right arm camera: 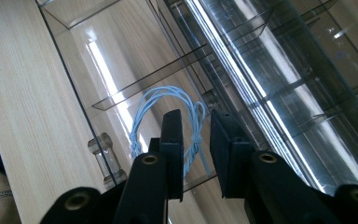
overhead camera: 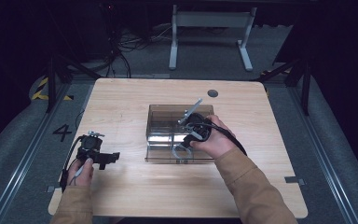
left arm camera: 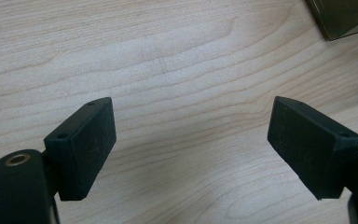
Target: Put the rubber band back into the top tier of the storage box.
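A smoky clear plastic organiser box stands at the middle of the wooden table. Its front section holds a coil of light blue cord, which also appears as a pale ring in the high view. My right gripper reaches down into that section. Its jaws stand a narrow gap apart, one on each side of the cord's knotted strand, without pressing it. My left gripper rests low over bare table at the left, its jaws wide open with nothing between them.
Clear dividers split the box into several compartments. A clear knob sticks out of the front wall. A corner of the box lies ahead of the left gripper. A grey grommet sits near the table's far edge.
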Demonstrator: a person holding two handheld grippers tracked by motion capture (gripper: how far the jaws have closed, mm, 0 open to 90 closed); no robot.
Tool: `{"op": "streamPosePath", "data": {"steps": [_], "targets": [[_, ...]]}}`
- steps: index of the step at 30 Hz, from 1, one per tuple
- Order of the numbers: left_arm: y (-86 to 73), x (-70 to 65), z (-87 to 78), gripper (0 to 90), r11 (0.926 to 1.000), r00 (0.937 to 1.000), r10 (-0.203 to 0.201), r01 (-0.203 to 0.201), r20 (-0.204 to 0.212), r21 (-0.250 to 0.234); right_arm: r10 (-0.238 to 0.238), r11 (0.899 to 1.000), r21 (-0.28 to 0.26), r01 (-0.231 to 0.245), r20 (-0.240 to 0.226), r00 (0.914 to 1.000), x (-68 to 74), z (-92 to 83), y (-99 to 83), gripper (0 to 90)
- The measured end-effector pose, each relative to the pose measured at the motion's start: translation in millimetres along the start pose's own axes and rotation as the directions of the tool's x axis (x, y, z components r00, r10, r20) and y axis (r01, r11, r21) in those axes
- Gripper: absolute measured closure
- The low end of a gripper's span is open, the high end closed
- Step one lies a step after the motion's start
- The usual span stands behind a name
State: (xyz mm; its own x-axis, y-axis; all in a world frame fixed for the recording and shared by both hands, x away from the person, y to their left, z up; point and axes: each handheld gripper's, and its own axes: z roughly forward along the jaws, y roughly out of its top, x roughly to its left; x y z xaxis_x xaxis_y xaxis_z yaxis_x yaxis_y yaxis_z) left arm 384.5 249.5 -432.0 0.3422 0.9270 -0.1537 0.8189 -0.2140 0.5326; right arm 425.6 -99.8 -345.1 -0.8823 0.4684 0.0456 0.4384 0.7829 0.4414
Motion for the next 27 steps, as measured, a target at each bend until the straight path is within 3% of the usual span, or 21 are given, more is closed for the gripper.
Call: {"op": "streamPosePath", "data": {"steps": [13, 27], "targets": [[-0.8, 0.1, -0.3, 16.0, 1.0, 1.0, 0.001, -0.001, -0.002, 0.005, 0.022, 0.999, -0.045, -0.021, 0.018, 0.9996, -3.9, -20.9, -11.4, 72.0], [-0.5, -0.4, 0.4, 16.0, 1.0, 1.0, -0.003, 0.003, -0.002, 0.002, 0.086, 0.991, -0.104, -0.082, 0.044, 0.9953, -15.2, -48.8, -40.4, 67.2]]}}
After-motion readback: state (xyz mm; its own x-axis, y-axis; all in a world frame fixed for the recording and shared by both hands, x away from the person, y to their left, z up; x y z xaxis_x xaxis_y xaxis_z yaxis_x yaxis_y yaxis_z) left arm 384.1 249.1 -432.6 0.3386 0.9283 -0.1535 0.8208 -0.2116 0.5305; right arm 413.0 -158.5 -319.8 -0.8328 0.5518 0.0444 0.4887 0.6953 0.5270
